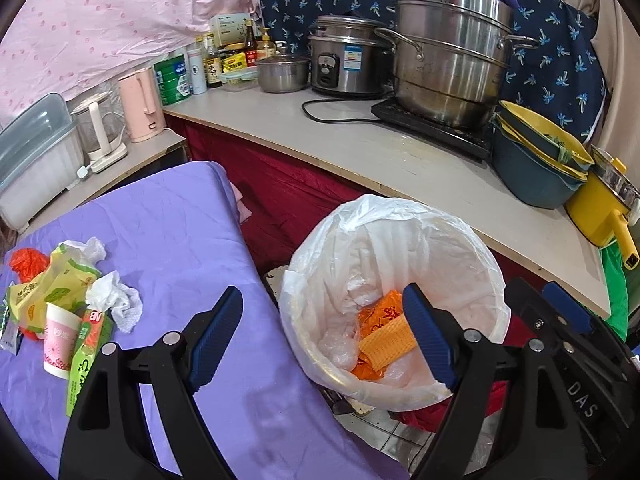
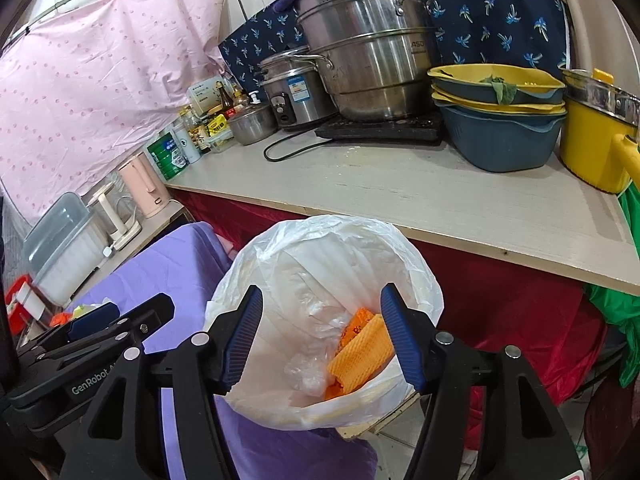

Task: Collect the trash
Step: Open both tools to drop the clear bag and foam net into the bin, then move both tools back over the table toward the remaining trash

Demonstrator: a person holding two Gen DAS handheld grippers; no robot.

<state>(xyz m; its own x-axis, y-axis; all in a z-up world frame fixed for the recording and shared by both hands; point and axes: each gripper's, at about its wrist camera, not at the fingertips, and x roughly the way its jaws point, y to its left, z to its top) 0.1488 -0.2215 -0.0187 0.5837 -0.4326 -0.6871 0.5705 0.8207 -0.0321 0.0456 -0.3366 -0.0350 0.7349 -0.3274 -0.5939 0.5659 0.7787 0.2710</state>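
Lying in the bin (image 2: 256, 264) are probably two orange wrappers (image 2: 362, 354); the trash pile (image 1: 68, 300) waits on the purple table (image 1: 180, 220). The left gripper (image 1: 322, 338) and the right gripper (image 2: 320, 338) both have jaws apart, holding nothing.

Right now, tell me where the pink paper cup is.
In the left wrist view, the pink paper cup sits at lower left on the purple cloth, in the trash pile beside the green wrapper, below the crumpled tissue.

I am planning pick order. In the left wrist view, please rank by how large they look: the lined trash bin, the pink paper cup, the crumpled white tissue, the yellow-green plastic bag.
1. lined trash bin, by far the largest
2. yellow-green plastic bag
3. pink paper cup and crumpled white tissue: these look about alike, so I leave them unranked.
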